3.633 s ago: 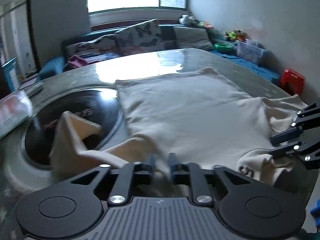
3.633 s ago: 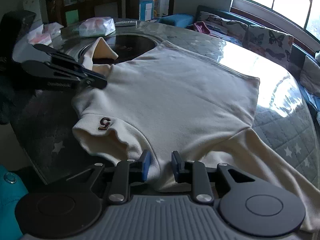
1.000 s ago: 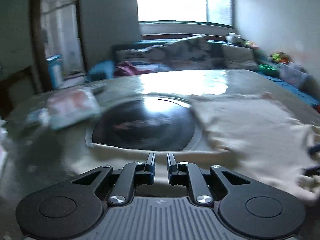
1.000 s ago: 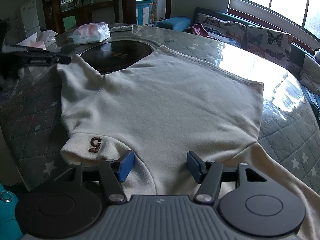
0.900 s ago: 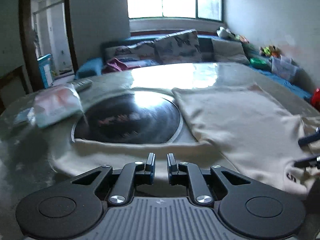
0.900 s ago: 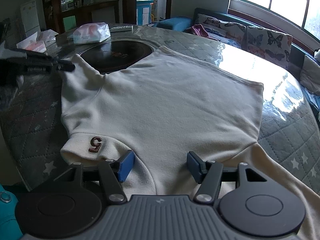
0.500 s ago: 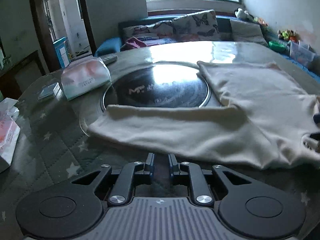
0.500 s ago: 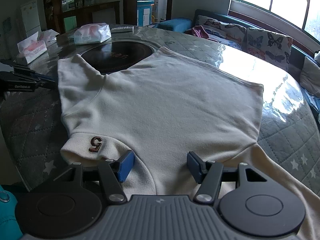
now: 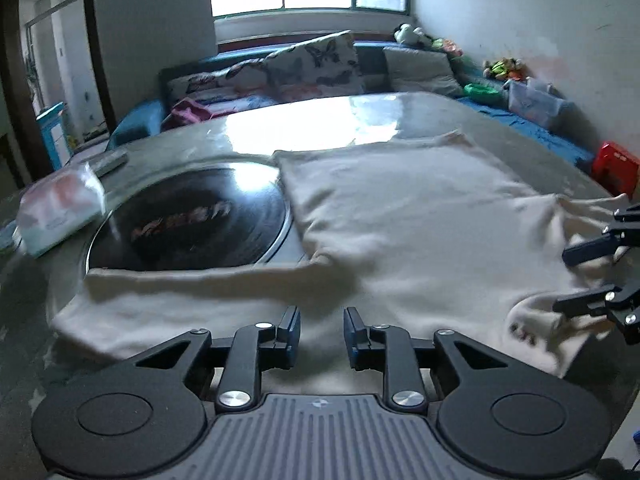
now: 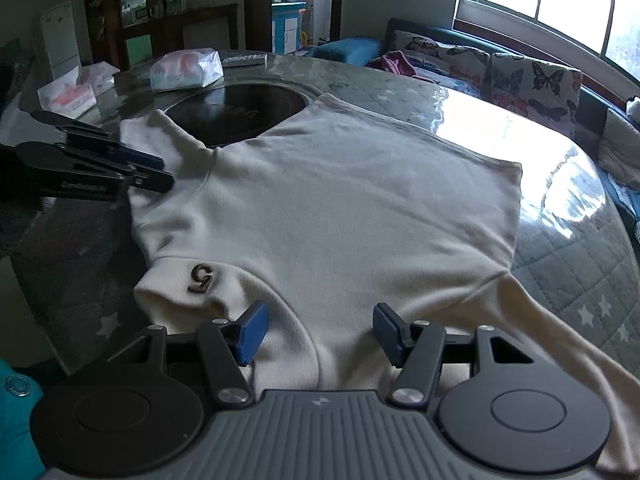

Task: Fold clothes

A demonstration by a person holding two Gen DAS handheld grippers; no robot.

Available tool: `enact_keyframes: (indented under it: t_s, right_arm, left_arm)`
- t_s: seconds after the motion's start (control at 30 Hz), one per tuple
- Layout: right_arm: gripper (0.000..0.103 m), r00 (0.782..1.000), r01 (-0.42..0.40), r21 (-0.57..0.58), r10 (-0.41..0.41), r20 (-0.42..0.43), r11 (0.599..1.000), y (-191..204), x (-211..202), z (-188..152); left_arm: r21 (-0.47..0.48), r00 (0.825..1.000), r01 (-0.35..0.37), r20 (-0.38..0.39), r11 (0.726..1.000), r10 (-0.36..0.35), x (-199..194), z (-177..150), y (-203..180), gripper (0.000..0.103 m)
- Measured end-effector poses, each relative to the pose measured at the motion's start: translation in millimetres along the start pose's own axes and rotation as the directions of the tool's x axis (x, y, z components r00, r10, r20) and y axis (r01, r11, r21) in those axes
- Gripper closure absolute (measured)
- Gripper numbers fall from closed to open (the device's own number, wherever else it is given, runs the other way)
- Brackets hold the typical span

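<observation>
Left wrist view: left gripper (image 9: 322, 332) jaws just been opening, nothing between, over cream sweater (image 9: 420, 232) sleeve, spread flat on table (image 10: 580, 248) for folding. Right gripper (image 10: 318, 332) parted, unclamped, near collar.

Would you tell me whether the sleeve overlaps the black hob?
Touching: in the left wrist view the sleeve lies across the hob's near rim, covering it.

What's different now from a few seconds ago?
The left gripper pulled the folded-up sleeve out flat, let go, and its jaws have just been opening, nothing between them. The right gripper released the collar and stands open. The sweater body stayed put.
</observation>
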State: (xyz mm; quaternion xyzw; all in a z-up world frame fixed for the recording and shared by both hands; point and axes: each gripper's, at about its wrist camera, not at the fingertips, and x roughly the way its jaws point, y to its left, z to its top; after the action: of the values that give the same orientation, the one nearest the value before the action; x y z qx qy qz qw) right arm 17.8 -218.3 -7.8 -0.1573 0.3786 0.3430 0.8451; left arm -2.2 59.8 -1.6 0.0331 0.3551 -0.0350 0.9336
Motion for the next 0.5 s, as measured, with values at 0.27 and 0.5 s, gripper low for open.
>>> enact_keyframes:
  t_s: [0.27, 0.5]
  right_arm:
    - [0.048, 0.994, 0.091, 0.172, -0.100, 0.046, 0.981, -46, -33, -14]
    - [0.054, 0.951, 0.291, 0.325, -0.308, 0.000, 0.900, -98, -57, -47]
  left_arm:
    - [0.074, 0.993, 0.104, 0.042, 0.992, -0.108, 7, 23, -40, 0.073]
    - [0.173, 0.971, 0.225, 0.037, 0.959, -0.234, 20, 35, -93, 0.073]
